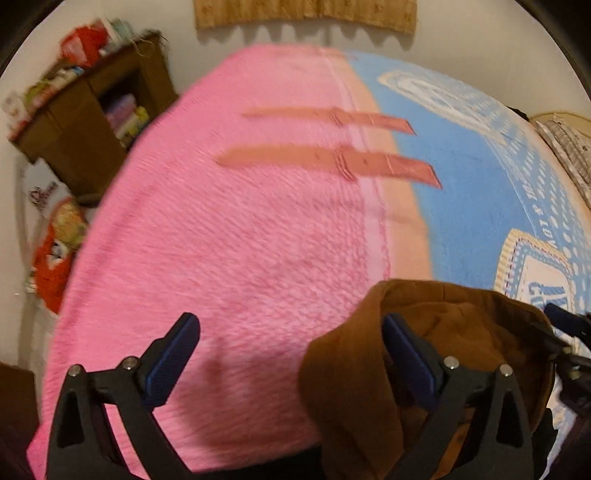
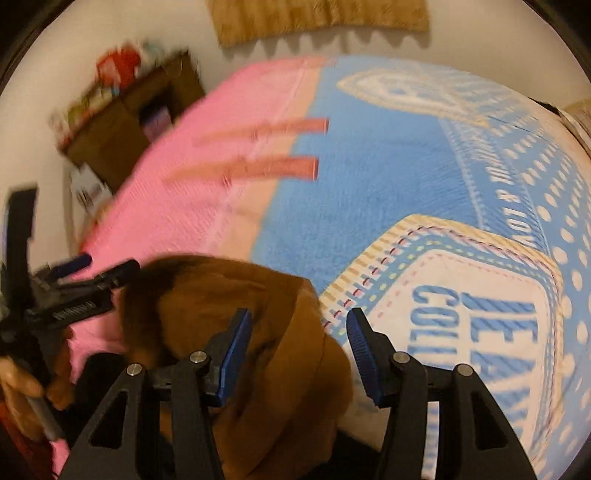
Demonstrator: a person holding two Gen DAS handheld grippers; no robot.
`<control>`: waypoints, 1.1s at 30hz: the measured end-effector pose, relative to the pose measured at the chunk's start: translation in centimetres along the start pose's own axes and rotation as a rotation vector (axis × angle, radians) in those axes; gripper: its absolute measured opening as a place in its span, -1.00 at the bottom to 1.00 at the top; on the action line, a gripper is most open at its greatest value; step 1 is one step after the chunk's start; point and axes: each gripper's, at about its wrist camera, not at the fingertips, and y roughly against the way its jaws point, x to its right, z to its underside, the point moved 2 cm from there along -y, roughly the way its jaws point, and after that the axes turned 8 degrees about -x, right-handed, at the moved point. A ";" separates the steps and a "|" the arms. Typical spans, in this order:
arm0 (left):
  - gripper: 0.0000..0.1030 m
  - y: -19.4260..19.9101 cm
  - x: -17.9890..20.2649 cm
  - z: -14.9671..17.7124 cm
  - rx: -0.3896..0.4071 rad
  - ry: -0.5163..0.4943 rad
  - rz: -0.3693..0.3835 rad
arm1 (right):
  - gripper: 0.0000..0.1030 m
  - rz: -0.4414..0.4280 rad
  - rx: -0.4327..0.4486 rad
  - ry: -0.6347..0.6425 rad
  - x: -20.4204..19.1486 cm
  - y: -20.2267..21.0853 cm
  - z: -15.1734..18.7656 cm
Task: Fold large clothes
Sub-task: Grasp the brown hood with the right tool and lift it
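A brown garment [image 1: 461, 350] lies bunched near the front edge of the bed, where the pink blanket [image 1: 240, 240] meets the blue printed blanket [image 1: 472, 177]. My left gripper [image 1: 291, 339] is open, its right finger [image 1: 406, 354] against the garment's folds and its left finger over the pink blanket. In the right wrist view the garment [image 2: 258, 332] lies under my open right gripper [image 2: 299, 336], whose left finger [image 2: 236, 343] is over the cloth. The left gripper [image 2: 92, 273] shows at the left edge there, held by a hand.
Two pink-brown straps [image 1: 332, 162] lie across the blanket seam. A brown wooden shelf [image 1: 92, 122] with books and clutter stands left of the bed. A tan fringed cloth [image 1: 306, 14] hangs on the white wall. Red bags [image 1: 55, 258] sit on the floor at left.
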 end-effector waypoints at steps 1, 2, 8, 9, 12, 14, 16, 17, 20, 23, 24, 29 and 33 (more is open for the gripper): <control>0.96 -0.7 0.2 0.1 -0.014 -0.015 -0.008 | 0.05 0.014 -0.016 0.014 -0.1 -0.7 0.0; 0.85 -1.3 0.4 0.2 -0.023 -0.027 -0.035 | -0.07 0.036 -0.029 0.025 0.2 -1.5 0.2; -0.76 -1.7 1.3 1.2 -0.038 -0.031 0.079 | -0.79 0.058 0.033 0.022 1.6 -0.8 1.7; -0.76 -0.5 1.3 1.3 -0.001 -0.023 0.074 | -0.80 0.042 0.075 0.018 1.7 0.5 1.9; -0.79 4.8 1.1 2.1 0.167 -0.016 0.050 | -0.81 0.023 0.223 0.031 1.2 6.0 3.3; -0.79 8.9 0.3 3.5 0.271 -0.001 0.091 | -0.87 0.047 0.289 0.056 0.4 8.9 4.6; -0.79 12.6 -0.3 5.8 0.364 -0.009 0.108 | -0.87 0.055 0.370 0.087 -0.6 12.3 6.9; -0.79 14.0 -0.5 7.4 0.407 -0.022 0.110 | -0.87 0.054 0.392 0.097 -1.1 13.2 7.6; -0.79 17.2 -1.7 12.3 0.499 -0.050 0.128 | -0.87 0.055 0.444 0.115 -2.4 15.7 12.0; -0.77 18.2 -3.1 17.5 0.568 -0.072 0.161 | -0.87 0.088 0.490 0.140 -3.6 16.3 17.3; -0.75 17.9 -3.1 18.6 0.587 -0.077 0.148 | -0.87 0.080 0.492 0.141 -4.1 16.0 18.4; -0.61 13.6 -3.4 23.5 0.476 -0.081 0.045 | -0.87 0.098 0.407 0.081 -4.7 11.0 24.5; -0.54 9.5 -5.2 25.0 0.343 -0.052 -0.046 | -0.81 0.101 0.240 -0.012 -3.3 6.1 27.1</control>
